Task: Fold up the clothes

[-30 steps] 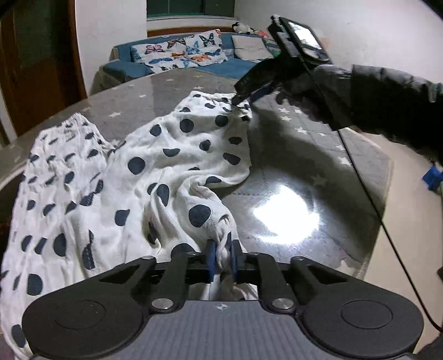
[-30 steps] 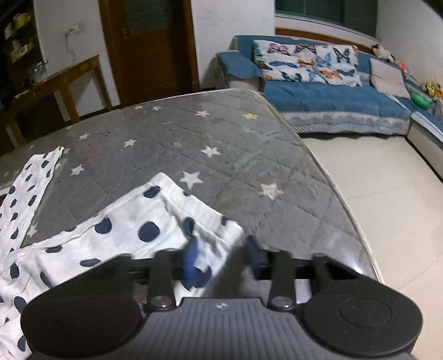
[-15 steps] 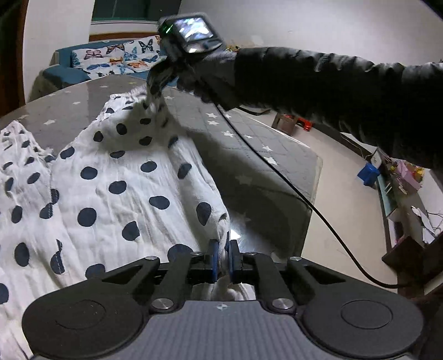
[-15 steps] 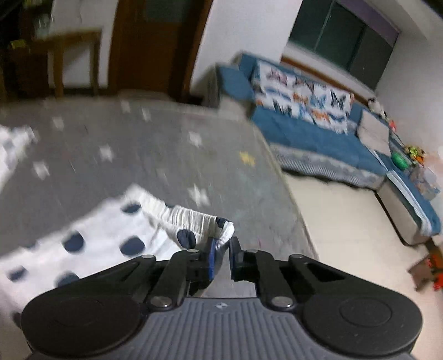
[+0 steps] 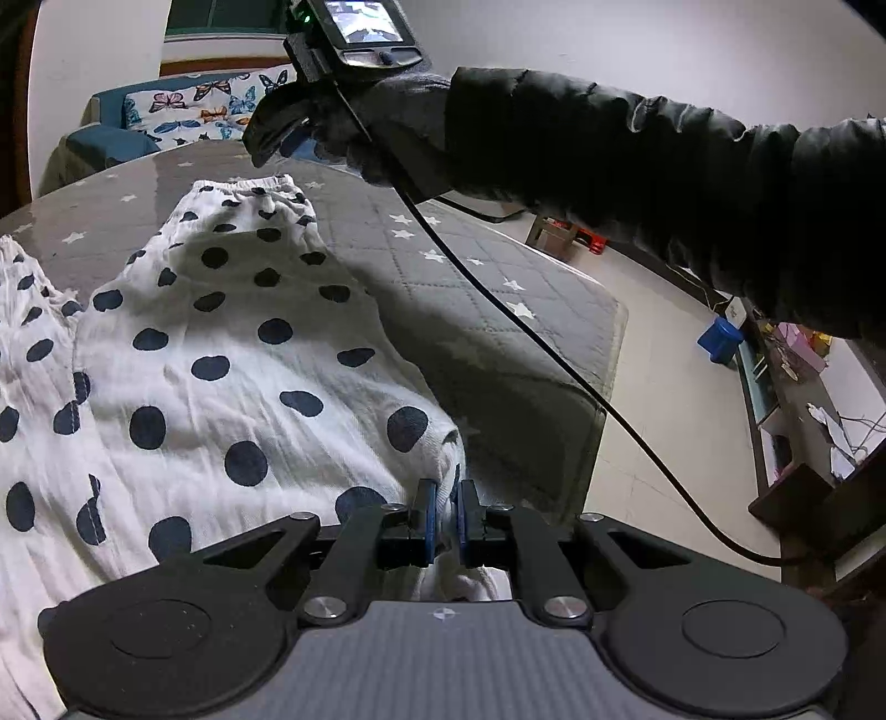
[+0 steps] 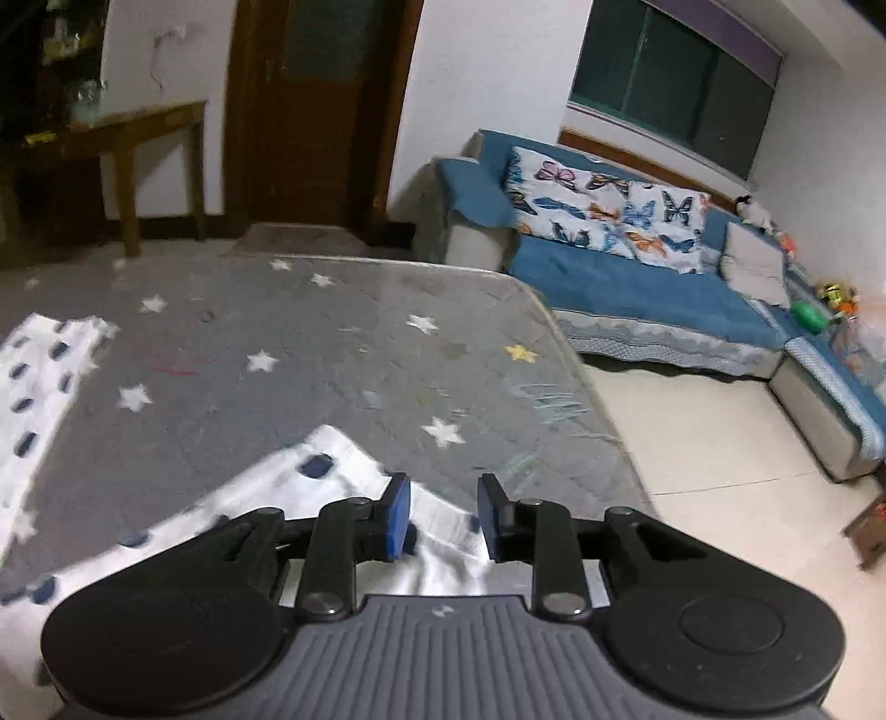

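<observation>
The spotty cloth [image 5: 232, 354] lies on the grey tabletop [image 5: 498, 343], stretching from near to far. The left tongs [image 5: 441, 518] are shut tight on its near edge. The right tongs [image 6: 443, 518] are open, holding nothing, right above the far edge [image 6: 332, 471]. That far edge is closest to the right tongs.

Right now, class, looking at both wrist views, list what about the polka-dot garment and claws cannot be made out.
- Polka-dot garment: left wrist view, its left and bottom run off the edge, so its type stays unclear.
- Left claw: the pinched part is hidden between the pads.
- Right claw: right wrist view, motion blur smears the cloth below.
- Right claw's small screen: too small.
</observation>
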The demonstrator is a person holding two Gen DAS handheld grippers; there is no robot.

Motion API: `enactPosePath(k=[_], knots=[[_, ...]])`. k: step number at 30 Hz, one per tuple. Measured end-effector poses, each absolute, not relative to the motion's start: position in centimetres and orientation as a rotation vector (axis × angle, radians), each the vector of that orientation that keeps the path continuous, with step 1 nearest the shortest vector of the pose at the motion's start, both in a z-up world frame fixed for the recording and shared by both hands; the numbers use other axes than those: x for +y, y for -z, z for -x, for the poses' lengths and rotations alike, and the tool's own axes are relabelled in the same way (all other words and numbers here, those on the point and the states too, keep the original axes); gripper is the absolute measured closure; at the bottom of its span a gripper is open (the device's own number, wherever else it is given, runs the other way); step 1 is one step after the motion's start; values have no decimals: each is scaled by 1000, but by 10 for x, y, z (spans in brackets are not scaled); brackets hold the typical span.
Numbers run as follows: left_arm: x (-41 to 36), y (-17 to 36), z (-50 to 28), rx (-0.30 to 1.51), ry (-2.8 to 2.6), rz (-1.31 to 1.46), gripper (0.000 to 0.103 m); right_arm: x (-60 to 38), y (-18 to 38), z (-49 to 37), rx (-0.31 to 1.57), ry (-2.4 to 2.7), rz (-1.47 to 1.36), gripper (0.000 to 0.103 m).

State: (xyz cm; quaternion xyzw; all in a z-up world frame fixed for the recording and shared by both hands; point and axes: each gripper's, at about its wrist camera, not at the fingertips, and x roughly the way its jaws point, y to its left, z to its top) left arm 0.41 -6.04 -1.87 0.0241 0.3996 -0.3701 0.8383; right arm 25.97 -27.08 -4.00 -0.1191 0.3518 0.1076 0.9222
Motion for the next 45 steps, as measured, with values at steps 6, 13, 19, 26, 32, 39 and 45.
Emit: enactPosePath(k=[6, 13, 19, 26, 32, 39, 45], knots=[[-60, 22, -4, 856, 791, -42, 95, -252, 60, -270, 788, -340, 241, 77], [-64, 25, -9, 865, 813, -22, 95, -240, 71, -303, 765, -320, 215, 78], [-70, 25, -19, 864, 795, -8, 94, -232, 68, -321, 758, -317, 232, 77], [-66, 11, -6, 814, 752, -32, 89, -251, 45, -275, 749, -394, 223, 67], [-42, -11, 13, 727, 672, -31, 79, -267, 38, -190, 764, -550, 237, 62], [10, -10, 15, 728, 434, -3, 79, -272, 36, -93, 783, -719, 257, 61], [59, -2, 15, 747, 255, 48, 79, -263, 33, -32, 768, -831, 273, 59]])
